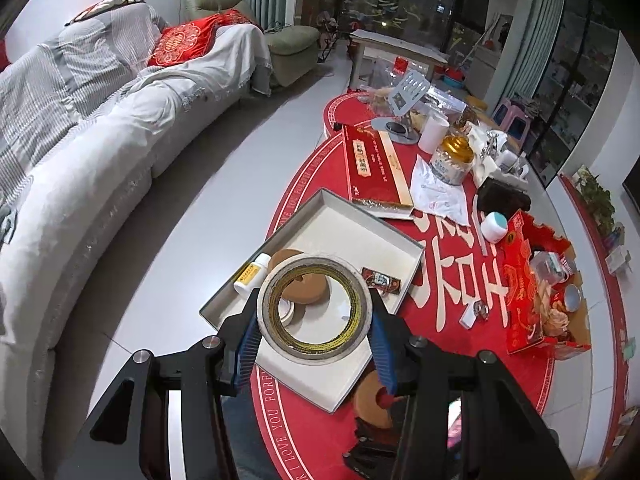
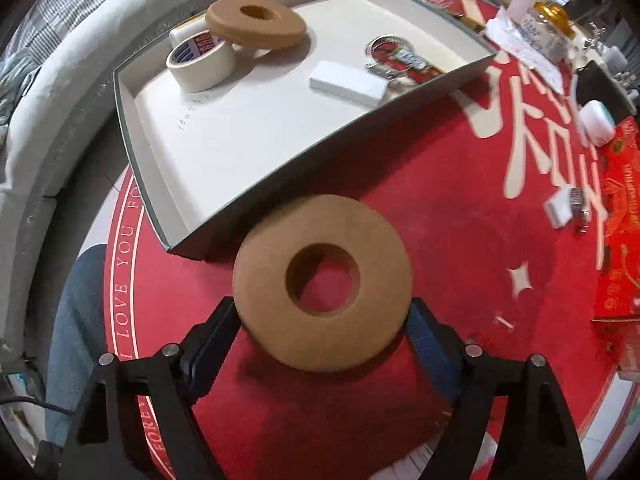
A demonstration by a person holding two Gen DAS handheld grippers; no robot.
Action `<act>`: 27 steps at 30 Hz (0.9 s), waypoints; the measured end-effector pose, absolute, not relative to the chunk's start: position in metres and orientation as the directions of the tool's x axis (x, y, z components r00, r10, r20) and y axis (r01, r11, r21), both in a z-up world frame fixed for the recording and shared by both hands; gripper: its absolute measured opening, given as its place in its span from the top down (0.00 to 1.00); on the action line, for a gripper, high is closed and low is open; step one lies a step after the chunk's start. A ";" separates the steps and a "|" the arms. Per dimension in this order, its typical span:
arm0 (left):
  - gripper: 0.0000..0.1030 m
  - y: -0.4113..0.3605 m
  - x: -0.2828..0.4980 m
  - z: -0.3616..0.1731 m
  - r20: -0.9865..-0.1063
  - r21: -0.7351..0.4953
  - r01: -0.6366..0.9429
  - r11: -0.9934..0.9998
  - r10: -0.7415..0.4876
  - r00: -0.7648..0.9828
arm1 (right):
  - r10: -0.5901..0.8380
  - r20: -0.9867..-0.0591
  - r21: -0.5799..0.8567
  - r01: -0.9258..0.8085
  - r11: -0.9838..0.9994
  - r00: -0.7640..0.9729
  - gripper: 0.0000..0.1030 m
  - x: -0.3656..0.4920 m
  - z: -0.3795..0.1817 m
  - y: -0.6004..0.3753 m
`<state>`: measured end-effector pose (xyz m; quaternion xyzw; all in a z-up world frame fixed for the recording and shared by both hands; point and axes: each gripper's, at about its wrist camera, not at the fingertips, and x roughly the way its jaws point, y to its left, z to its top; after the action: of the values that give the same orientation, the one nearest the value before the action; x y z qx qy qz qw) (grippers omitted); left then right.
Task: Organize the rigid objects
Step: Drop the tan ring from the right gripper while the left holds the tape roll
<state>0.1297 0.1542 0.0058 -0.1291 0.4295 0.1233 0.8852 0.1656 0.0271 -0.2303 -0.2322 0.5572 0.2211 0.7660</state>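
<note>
Sorting rings and tape rolls into a tray (image 2: 256, 152) on a red mat (image 2: 460, 208).
Tray holds a brown ring (image 2: 280, 34) leaning on a small tape roll (image 2: 200, 60), a white block (image 2: 348, 84) and keys (image 2: 396, 58). Left gripper (image 1: 314, 312) is clamped on a big tape roll (image 1: 344, 344) above the tray. Right gripper (image 2: 324, 320) straddles a second ring (image 2: 376, 336) just outside the tray wall; whether its pads press, I cannot tell.

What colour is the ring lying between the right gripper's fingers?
Plain tan-brown, cork-like, with no print. The ring shows best in the right wrist view.
</note>
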 end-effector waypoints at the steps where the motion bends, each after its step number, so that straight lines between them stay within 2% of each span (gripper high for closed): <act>1: 0.49 0.155 0.129 0.010 -0.786 -0.122 -0.331 0.936 0.112 0.608 | 0.090 -0.953 -0.105 -0.591 0.800 0.291 0.18 0.165 -0.223 0.024; 7: 0.49 0.154 0.134 0.052 -0.731 -0.143 -0.326 0.935 0.122 0.671 | 0.228 -0.888 -0.019 -0.526 0.850 0.400 0.19 0.184 -0.130 -0.007; 11: 0.49 0.151 0.138 0.093 -0.670 -0.164 -0.310 0.937 0.125 0.732 | 0.315 -0.798 0.010 -0.512 0.859 0.513 0.20 0.201 -0.043 -0.008; 12: 0.49 0.150 0.139 0.101 -0.655 -0.164 -0.307 0.937 0.129 0.744 | 0.333 -0.773 0.013 -0.512 0.859 0.539 0.30 0.204 -0.022 -0.006; 14: 0.49 0.147 0.141 0.116 -0.623 -0.146 -0.304 0.941 0.151 0.768 | 0.350 -0.736 0.008 -0.509 0.860 0.579 0.55 0.207 0.009 -0.004; 17: 0.49 0.145 0.151 0.115 -0.620 -0.130 -0.306 0.943 0.164 0.767 | 0.393 -0.713 0.053 -0.516 0.855 0.580 0.55 0.217 0.048 -0.002; 20: 0.49 0.152 0.158 0.095 -0.663 -0.149 -0.312 0.938 0.140 0.735 | 0.382 -0.720 0.059 -0.498 0.865 0.579 0.55 0.230 0.052 0.004; 22: 0.49 0.157 0.158 0.078 -0.690 -0.144 -0.326 0.934 0.141 0.710 | 0.386 -0.739 0.079 -0.498 0.864 0.552 0.47 0.235 0.040 0.002; 23: 0.49 0.161 0.158 0.070 -0.702 -0.140 -0.335 0.932 0.145 0.697 | 0.379 -0.758 0.084 -0.496 0.864 0.532 0.21 0.240 0.027 0.000; 24: 0.49 0.165 0.158 0.061 -0.715 -0.138 -0.344 0.929 0.147 0.683 | 0.365 -0.781 0.086 -0.492 0.867 0.507 0.00 0.246 0.010 -0.001; 27: 0.49 0.175 0.162 0.041 -0.747 -0.120 -0.369 0.922 0.161 0.645 | 0.306 -0.836 0.065 -0.473 0.879 0.455 0.00 0.260 -0.044 -0.005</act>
<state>0.1617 0.1751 0.0406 -0.1315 0.3945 0.1475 0.8974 0.2595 -0.0050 -0.0437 -0.0889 0.4690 0.2296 0.8482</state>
